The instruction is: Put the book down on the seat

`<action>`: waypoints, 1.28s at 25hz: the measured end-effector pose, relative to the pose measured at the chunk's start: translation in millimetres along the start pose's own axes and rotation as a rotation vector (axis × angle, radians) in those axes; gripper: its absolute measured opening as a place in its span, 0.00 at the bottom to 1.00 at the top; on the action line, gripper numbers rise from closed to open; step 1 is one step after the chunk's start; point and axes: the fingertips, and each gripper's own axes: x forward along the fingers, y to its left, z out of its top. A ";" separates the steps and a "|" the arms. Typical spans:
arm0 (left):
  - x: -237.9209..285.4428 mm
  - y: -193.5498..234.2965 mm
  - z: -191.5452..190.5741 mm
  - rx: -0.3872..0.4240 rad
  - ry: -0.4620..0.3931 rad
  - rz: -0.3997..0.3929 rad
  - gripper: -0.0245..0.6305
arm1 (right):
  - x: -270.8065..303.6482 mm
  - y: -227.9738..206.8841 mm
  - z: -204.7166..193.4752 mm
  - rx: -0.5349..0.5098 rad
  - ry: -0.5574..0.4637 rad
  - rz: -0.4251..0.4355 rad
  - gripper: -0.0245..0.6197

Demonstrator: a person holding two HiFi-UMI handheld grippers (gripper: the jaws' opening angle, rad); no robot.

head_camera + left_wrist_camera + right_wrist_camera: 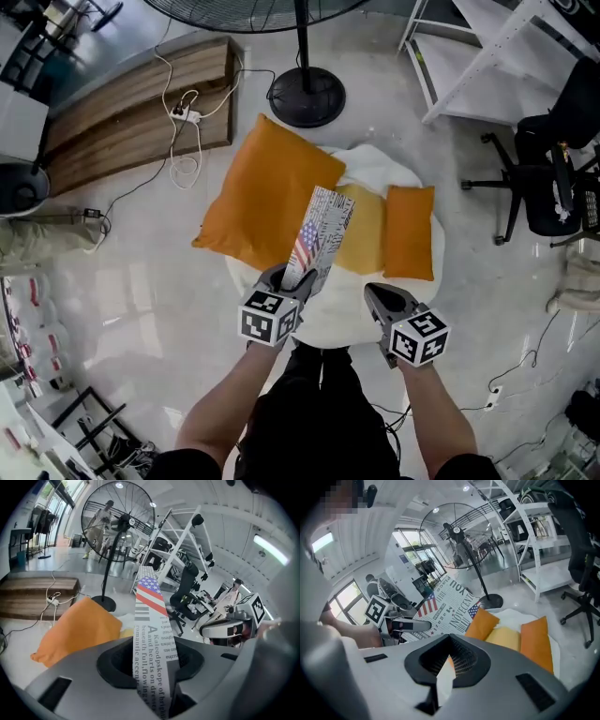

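Observation:
The book [319, 234] has a newsprint cover with an American flag. It stands on edge, tilted, above the round white seat [349, 314]. My left gripper [292, 279] is shut on its lower end, and in the left gripper view the book [150, 620] runs up between the jaws of the left gripper [157, 686]. To the right, my right gripper [375, 292] is shut on nothing. The right gripper view shows the book [445, 606] at the left, beyond the right gripper [440, 686].
A large orange cushion [267, 192], a yellow one [361, 230] and a small orange one [410, 232] lie on the seat. A fan base [307, 97] stands behind, wooden planks [141, 103] with cables at far left. An office chair [544, 187] and a white rack [487, 66] are at right.

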 end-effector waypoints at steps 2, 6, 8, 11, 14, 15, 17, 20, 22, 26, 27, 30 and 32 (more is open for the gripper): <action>22.7 12.7 -14.4 -0.011 0.009 0.001 0.28 | 23.5 -14.9 -12.3 -0.007 0.022 0.009 0.06; 63.1 37.1 -56.4 -0.041 0.031 0.001 0.27 | 65.1 -41.6 -33.2 -0.009 0.031 0.014 0.06; 83.4 48.5 -78.5 -0.061 0.054 0.003 0.28 | 82.5 -53.9 -43.2 0.002 0.031 0.013 0.06; 110.8 61.5 -110.6 -0.092 0.093 0.005 0.28 | 103.2 -69.6 -66.5 0.021 0.047 0.014 0.06; 132.7 76.3 -137.8 -0.097 0.129 0.011 0.28 | 119.9 -79.0 -96.0 0.038 0.078 0.017 0.06; 138.9 82.5 -145.3 -0.096 0.139 0.013 0.28 | 124.8 -80.4 -105.1 0.041 0.087 0.020 0.06; 150.6 94.6 -157.7 -0.101 0.153 0.017 0.28 | 132.6 -83.1 -120.9 0.044 0.104 0.023 0.06; 169.1 104.8 -172.0 -0.109 0.170 0.017 0.28 | 138.6 -91.8 -141.3 0.054 0.122 0.023 0.06; 182.3 105.8 -179.8 -0.113 0.179 0.009 0.28 | 138.8 -99.6 -152.1 0.067 0.126 0.020 0.06; 205.0 102.6 -191.7 -0.156 0.171 -0.035 0.28 | 136.3 -110.7 -165.6 0.093 0.115 0.003 0.06; 209.9 101.4 -195.9 -0.176 0.166 -0.050 0.28 | 135.6 -112.6 -169.8 0.099 0.112 -0.002 0.06; 223.2 98.3 -208.8 -0.206 0.179 -0.079 0.28 | 133.3 -116.6 -184.1 0.124 0.110 -0.013 0.06; 231.3 99.0 -214.9 -0.196 0.199 -0.079 0.28 | 132.3 -116.8 -192.5 0.140 0.111 -0.012 0.06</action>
